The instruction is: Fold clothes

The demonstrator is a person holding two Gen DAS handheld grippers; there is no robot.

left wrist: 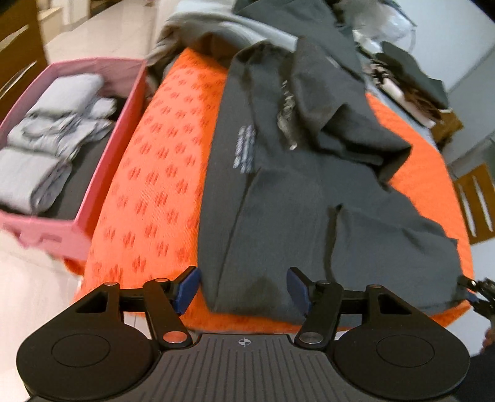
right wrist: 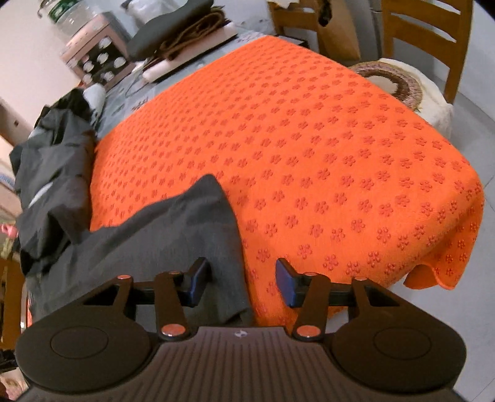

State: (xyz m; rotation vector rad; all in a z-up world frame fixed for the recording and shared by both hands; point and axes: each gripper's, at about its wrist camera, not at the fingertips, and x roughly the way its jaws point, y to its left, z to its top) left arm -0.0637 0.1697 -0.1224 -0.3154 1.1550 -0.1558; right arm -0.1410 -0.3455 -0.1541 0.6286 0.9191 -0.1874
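A dark grey garment [left wrist: 278,198] lies lengthwise on the orange patterned cloth [left wrist: 161,173], its far part rumpled and a sleeve folded over. My left gripper [left wrist: 243,289] is open at the garment's near hem, its blue pads on either side of the left hem corner. My right gripper [right wrist: 243,280] is open at the garment's other near corner [right wrist: 185,228], on the orange cloth [right wrist: 324,148]. The right gripper also shows at the right edge of the left wrist view [left wrist: 476,293].
A pink box [left wrist: 102,173] with folded light grey clothes [left wrist: 52,136] stands left of the table. More clothes are piled at the table's far end [left wrist: 278,24]. Wooden chairs [right wrist: 427,34] and a cushion [right wrist: 399,83] stand beyond the right side. Clutter lies at the far edge [right wrist: 173,34].
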